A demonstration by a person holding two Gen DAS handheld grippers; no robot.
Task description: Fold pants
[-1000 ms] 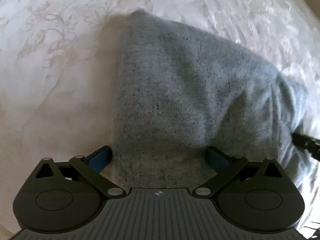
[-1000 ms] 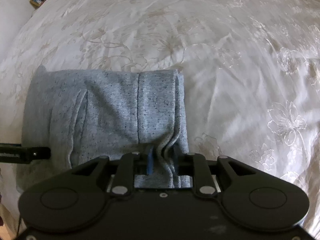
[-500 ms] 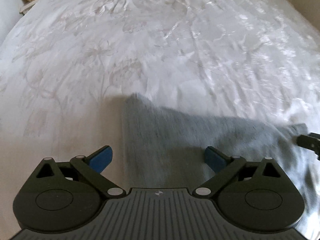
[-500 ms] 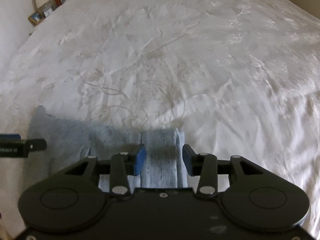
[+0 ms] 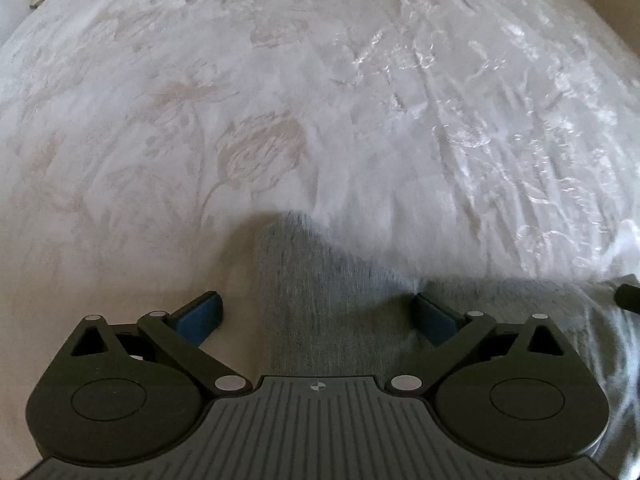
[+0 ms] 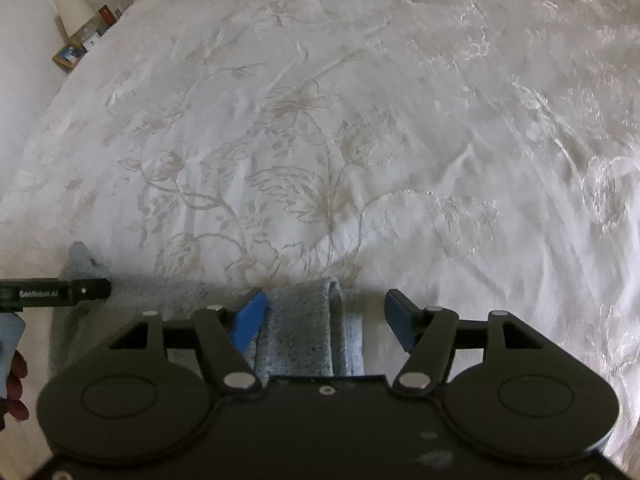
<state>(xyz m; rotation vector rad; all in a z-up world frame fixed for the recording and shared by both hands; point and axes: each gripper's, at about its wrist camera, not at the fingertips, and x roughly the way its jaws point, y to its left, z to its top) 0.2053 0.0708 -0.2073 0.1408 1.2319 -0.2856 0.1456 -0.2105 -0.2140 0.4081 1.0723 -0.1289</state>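
Pants: the grey pants (image 5: 332,304) lie folded on the bed, at the near edge of both views, just ahead of the two claws.
Long axis: the folded bundle runs sideways across the views, from the corner by the left claw toward the right claw; its far edge faces the open bed.
Folded end: in the right wrist view a narrow stacked end of the pants (image 6: 308,328) points away from the camera, its layers showing as upright ridges.
Left claw: the left claw (image 5: 316,316) has its blue pads wide apart, one on bare bedspread, the other over grey cloth; it grips nothing.
Right claw: the right claw (image 6: 326,320) also stands spread, pads either side of the folded end, not pinching it.
Bed: a white bedspread (image 6: 360,140) with pale embroidered flowers, lightly wrinkled.
Beyond: a lamp (image 6: 74,10) and small framed pictures (image 6: 68,55) stand past the bed's far left corner.
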